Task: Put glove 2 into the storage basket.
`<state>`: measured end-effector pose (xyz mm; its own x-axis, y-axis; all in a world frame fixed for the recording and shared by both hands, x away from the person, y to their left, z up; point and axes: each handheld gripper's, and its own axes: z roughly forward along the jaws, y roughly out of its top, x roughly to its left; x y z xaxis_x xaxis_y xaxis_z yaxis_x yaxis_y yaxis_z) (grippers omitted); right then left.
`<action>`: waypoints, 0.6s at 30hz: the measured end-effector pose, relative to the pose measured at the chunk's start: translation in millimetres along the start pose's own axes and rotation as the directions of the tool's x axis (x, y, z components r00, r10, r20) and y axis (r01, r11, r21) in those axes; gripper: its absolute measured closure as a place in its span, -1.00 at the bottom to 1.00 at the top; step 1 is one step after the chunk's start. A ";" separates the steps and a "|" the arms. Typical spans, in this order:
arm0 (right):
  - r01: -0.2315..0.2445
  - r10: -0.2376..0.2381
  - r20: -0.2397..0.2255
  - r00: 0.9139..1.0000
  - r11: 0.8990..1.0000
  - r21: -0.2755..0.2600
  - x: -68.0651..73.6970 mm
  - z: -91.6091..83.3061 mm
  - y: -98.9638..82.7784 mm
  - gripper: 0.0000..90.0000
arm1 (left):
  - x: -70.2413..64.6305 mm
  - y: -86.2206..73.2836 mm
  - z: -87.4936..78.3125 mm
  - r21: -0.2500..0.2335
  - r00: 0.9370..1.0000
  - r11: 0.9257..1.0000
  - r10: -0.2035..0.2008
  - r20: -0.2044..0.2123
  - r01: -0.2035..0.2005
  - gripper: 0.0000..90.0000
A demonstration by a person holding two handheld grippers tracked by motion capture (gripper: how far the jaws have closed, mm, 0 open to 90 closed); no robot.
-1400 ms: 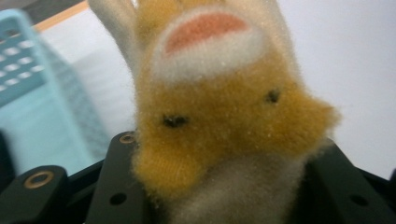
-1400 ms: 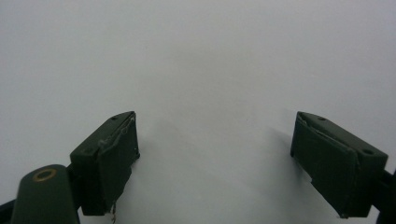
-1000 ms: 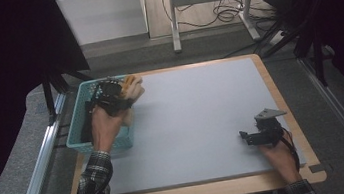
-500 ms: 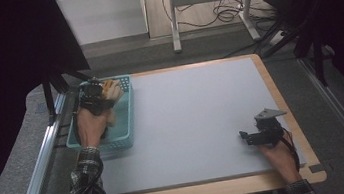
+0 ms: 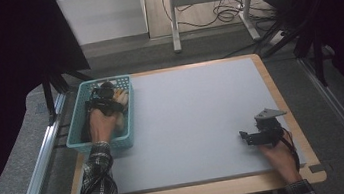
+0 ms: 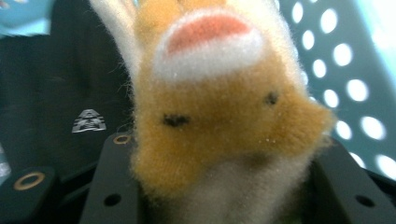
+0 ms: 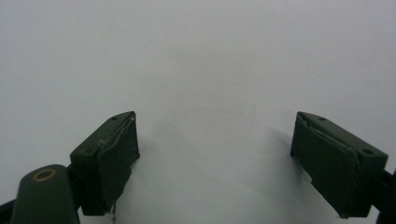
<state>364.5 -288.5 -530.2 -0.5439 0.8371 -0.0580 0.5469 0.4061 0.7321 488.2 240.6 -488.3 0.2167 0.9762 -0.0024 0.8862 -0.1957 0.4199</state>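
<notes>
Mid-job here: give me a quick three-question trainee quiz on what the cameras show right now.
1. True or false: the orange and white plush toy sits between the left gripper's jaws.
2. Where is that gripper? A over the perforated turquoise plastic basket; B on the pale grey table mat; C off the table.
3. The right gripper has its jaws ____ with nothing between them.
Key: 1 true; 2 A; 3 open.
</notes>
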 end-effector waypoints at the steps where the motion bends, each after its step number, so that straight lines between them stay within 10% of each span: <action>1: 0.000 0.000 0.000 1.000 1.000 0.000 0.0 0.0 0.0 -0.67 | -0.9 0.5 3.8 0.011 1.000 1.000 0.006 0.000 -0.006 0.14; 11: 0.000 0.000 0.000 1.000 1.000 0.000 0.0 0.0 0.0 -0.67 | 5.8 -3.1 18.1 0.109 0.999 0.994 -0.004 0.041 -0.001 -0.48; 18: 0.000 0.000 0.000 1.000 1.000 -0.001 0.1 0.1 -0.1 -0.67 | 8.0 -1.9 -18.9 0.030 0.997 0.999 0.035 0.070 -0.037 -0.82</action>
<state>364.5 -288.4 -530.3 -0.5435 0.8374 -0.0582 0.5466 0.4057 0.7326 480.5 250.5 -472.0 0.2755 0.9599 -0.0518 0.8896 -0.2342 0.3921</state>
